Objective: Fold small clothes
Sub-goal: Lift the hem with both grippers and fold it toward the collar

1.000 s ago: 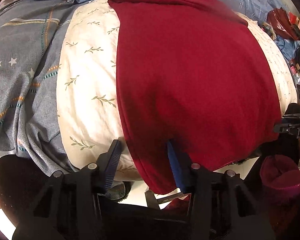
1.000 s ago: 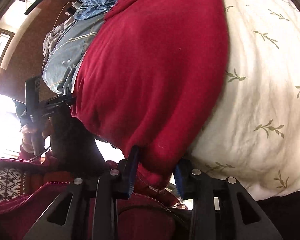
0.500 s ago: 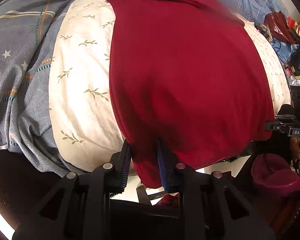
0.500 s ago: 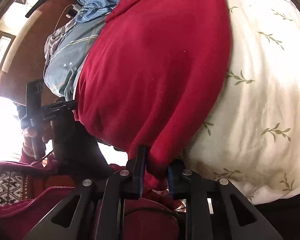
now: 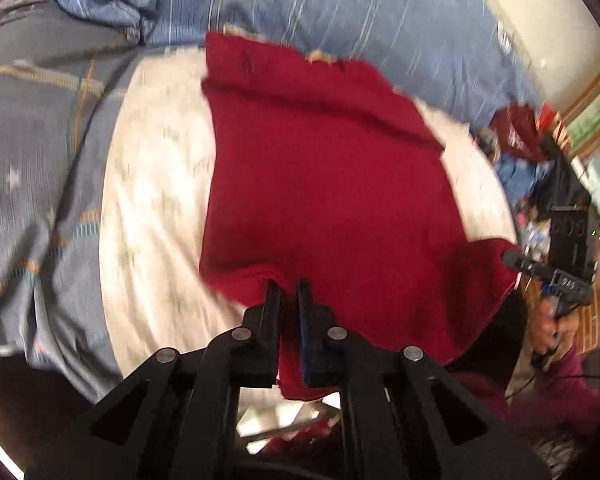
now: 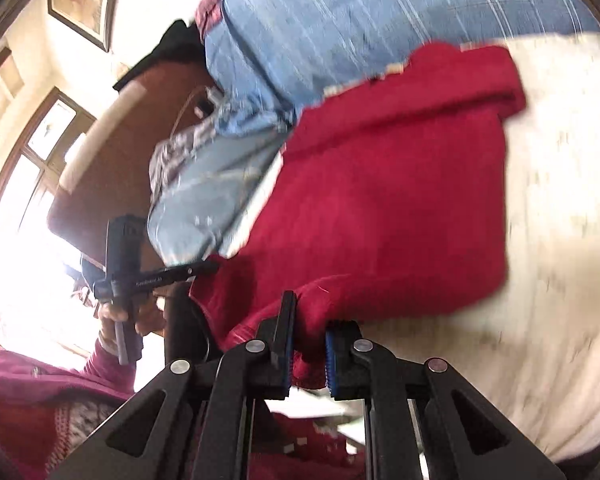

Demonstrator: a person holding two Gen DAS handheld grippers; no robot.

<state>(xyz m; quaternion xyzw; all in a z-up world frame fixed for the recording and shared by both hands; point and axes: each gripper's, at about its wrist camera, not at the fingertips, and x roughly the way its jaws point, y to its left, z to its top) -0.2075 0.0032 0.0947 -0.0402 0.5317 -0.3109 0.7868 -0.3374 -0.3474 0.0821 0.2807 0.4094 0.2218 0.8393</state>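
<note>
Dark red knit garment (image 5: pixel 324 184) spread on the cream leaf-print pillow (image 5: pixel 156 216), left gripper (image 5: pixel 289 292) clamped tight on its near hem, right gripper (image 6: pixel 310 312) closing on the other near corner, fabric bunched between both.

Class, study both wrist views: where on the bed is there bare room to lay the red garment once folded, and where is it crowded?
Free: the cream leaf-print sheet between the red garment and the grey patterned quilt, and its other side. Crowded: the clothes pile beyond the garment's far side.
</note>
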